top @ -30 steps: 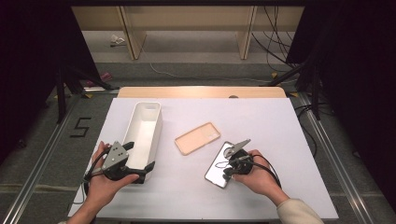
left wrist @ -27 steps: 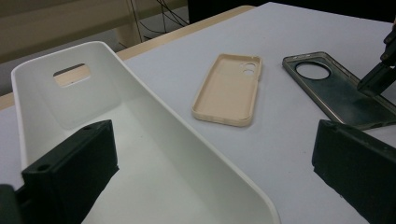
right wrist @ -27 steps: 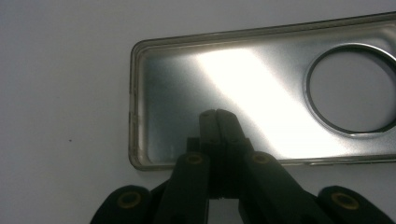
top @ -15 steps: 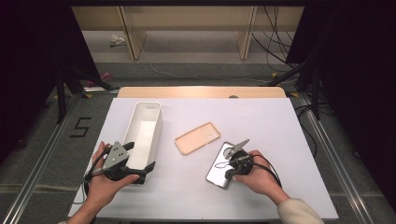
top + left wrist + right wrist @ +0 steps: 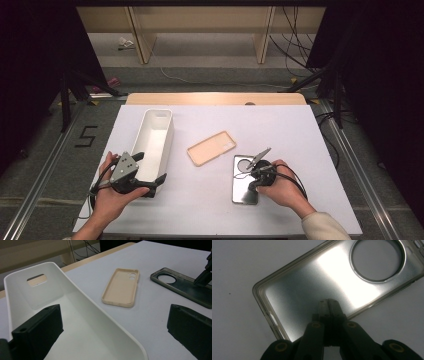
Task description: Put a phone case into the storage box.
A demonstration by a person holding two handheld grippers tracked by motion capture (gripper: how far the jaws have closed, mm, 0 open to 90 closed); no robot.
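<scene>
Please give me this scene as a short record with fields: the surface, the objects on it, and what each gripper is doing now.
surface: white table
container: white bin, long, at the left, nothing visible inside
case 1: beige phone case, lying inside up, between the bin and the grey case
case 2: grey phone case, round camera hole, lying flat
left gripper: open, jaws astride the bin's near end wall
right gripper: jaws closed together on the grey phone case's long edge

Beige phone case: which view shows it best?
Left gripper view: the beige phone case lies large and unobstructed, inside up, camera cutouts visible. The high view has it small between the white bin and grey case.
</scene>
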